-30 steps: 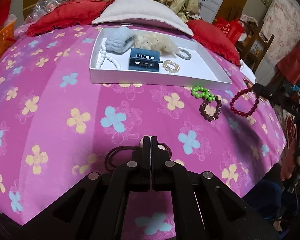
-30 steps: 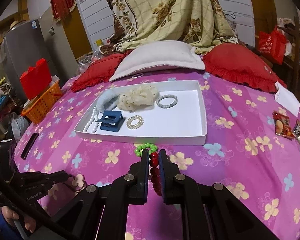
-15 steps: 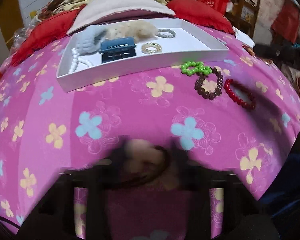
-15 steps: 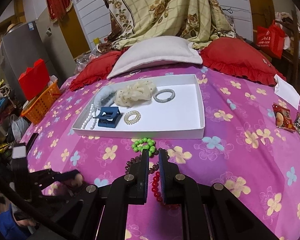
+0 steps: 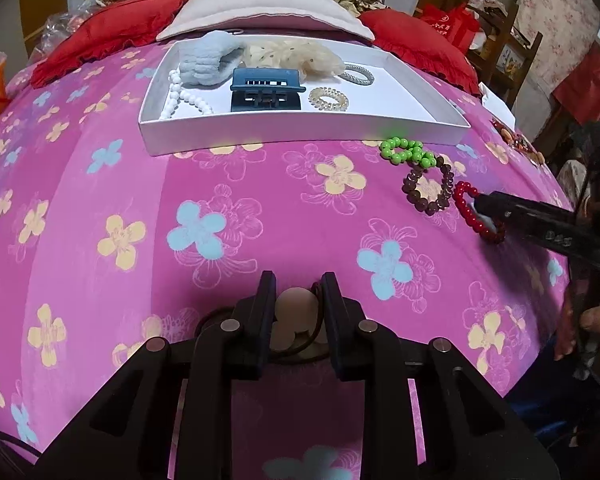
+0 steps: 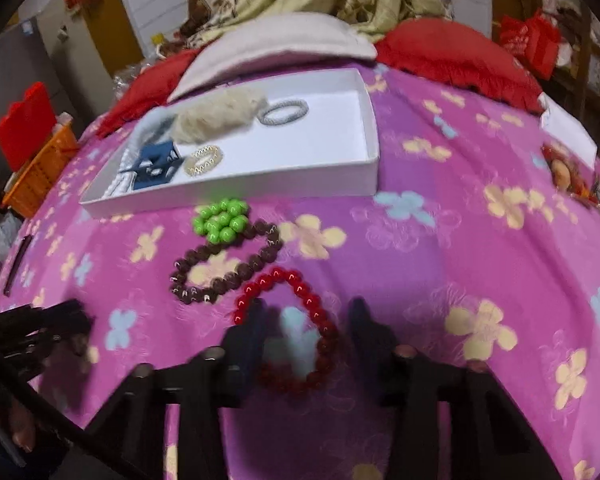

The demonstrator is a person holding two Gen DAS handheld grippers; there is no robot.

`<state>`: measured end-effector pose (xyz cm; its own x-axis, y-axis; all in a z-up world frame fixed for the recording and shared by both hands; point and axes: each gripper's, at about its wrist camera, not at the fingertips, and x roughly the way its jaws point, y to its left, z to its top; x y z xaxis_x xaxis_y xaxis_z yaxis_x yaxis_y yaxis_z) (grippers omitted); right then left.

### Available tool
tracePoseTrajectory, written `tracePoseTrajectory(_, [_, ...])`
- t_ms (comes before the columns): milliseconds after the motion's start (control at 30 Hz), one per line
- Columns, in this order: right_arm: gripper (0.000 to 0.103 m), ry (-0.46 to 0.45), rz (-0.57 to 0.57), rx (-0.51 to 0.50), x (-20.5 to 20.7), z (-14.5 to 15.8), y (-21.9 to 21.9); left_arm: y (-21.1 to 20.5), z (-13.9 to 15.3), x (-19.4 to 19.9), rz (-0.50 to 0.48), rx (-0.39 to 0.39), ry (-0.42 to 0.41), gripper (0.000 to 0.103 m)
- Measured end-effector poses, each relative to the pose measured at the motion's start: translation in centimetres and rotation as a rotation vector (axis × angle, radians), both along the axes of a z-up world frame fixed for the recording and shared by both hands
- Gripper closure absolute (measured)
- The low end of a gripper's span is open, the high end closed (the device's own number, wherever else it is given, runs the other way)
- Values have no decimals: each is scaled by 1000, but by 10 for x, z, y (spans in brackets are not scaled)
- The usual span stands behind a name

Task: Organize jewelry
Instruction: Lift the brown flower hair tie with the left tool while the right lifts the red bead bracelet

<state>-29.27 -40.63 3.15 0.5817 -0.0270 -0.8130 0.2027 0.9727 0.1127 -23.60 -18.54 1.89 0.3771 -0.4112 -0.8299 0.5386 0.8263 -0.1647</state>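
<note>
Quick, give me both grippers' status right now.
Left gripper: closing around the hair tie with a round bead, not clamped yet.
Right gripper: opening, red bead bracelet released on the bedspread.

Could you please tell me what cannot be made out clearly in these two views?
- Left wrist view: the brown cord with the pale bead runs under the left hand-held gripper, whose jaws are closing around the bead.
- Right wrist view: motion blur smears the right hand-held gripper, jaws opening, and the red bracelet's near half.
- Snack packets: blurred, unreadable.
</note>
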Motion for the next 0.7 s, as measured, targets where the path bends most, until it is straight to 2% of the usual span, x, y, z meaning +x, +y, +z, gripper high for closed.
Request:
tracePoseTrajectory(33, [88,5,9,-10,0,-1,2,1,1,-1,2,-2,-2,92])
tracePoseTrajectory(67, [89,2,13,-31,-1,-1,5,2,6,-2,7,-3,-14,102])
tracePoseTrajectory(133, [94,-13,12,-25,-3,1,3,5,14,-3,8,-29,-6,102])
tracePoseTrajectory(367, [94,-99,4,10,-12,29,1,13,21,-1,19,-54,-1,101])
tracePoseTrajectory(433, [94,-108,21,22,-15,32,4,15,18,-3,12,-41,0,97])
tracePoseTrajectory(467, [94,-110,27,32,-17,33,6,14,15,-4,6,-34,3,87])
tracePoseTrajectory(500, [94,-112,29,38,-19,33,7,14,13,-6,2,-26,4,70])
tracePoseTrajectory(567, [94,-116,32,57,-26,34,9,13,8,-12,-14,-16,-4,58])
tracePoseTrajectory(700, [94,-137,29,77,-37,43,11,5,1,-17,-48,2,4,58])
